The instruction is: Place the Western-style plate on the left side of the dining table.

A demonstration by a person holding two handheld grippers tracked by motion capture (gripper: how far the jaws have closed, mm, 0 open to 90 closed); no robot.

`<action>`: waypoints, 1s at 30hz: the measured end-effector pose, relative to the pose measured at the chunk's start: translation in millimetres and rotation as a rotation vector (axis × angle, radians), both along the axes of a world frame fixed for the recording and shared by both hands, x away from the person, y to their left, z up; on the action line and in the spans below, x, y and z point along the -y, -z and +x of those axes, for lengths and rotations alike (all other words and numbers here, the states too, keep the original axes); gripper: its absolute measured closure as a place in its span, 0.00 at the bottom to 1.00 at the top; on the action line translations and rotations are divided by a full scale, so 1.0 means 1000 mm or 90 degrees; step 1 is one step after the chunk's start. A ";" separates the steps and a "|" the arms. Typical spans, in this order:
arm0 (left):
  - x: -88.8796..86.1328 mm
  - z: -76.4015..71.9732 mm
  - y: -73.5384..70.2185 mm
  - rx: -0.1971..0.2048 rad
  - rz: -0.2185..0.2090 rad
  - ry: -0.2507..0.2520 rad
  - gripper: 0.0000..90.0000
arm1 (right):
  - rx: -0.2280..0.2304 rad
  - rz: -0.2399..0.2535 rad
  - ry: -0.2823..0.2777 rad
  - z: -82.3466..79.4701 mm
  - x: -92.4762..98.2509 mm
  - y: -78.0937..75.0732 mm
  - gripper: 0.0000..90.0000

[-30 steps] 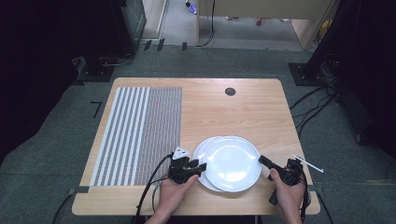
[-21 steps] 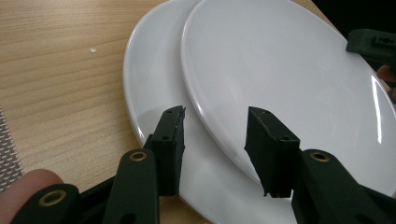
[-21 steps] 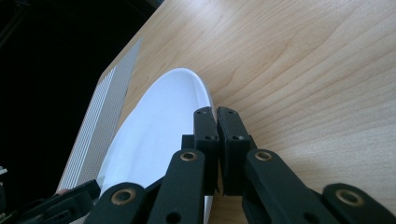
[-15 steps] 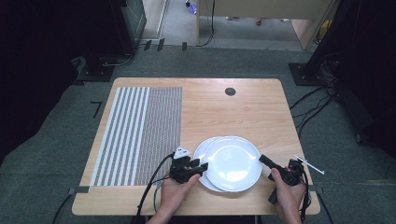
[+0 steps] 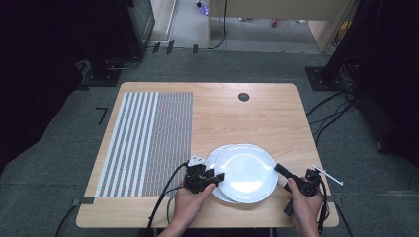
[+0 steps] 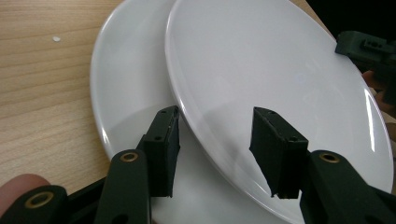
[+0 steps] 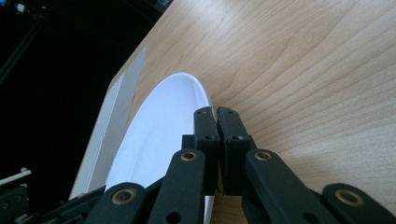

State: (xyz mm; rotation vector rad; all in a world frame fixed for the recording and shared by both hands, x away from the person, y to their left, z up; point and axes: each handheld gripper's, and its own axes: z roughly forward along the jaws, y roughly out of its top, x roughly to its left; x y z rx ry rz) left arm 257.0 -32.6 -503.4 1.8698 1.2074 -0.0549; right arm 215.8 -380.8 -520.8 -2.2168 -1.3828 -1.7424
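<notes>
Left claw [image 5: 217,176] jaws have just been opening, spread astride the top plate [image 5: 245,172] rim: release judged underway. Right claw [image 5: 277,169] is pressed together, empty, beside that plate.

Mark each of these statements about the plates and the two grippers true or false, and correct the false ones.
1. Two white plates overlap, the upper plate resting partly on the lower plate. True.
2. The left gripper is clamped shut on a plate rim. False: its jaws have just been opening and stand apart at the upper plate's edge.
3. The right gripper is shut. True.
4. The striped mat lies under both plates. False: they sit on bare wood beside it.
</notes>
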 end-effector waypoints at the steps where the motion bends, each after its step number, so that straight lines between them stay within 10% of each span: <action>1: 0.001 0.000 0.000 -0.001 -0.002 -0.001 0.58 | -0.002 0.010 0.000 0.000 0.001 0.001 0.99; 22: 0.000 0.006 -0.001 -0.027 -0.049 -0.012 0.72 | 0.010 0.047 -0.009 0.001 0.007 0.010 0.99; 30: -0.004 0.010 -0.004 -0.041 -0.065 -0.029 0.80 | 0.025 0.002 -0.025 0.000 0.005 0.005 0.98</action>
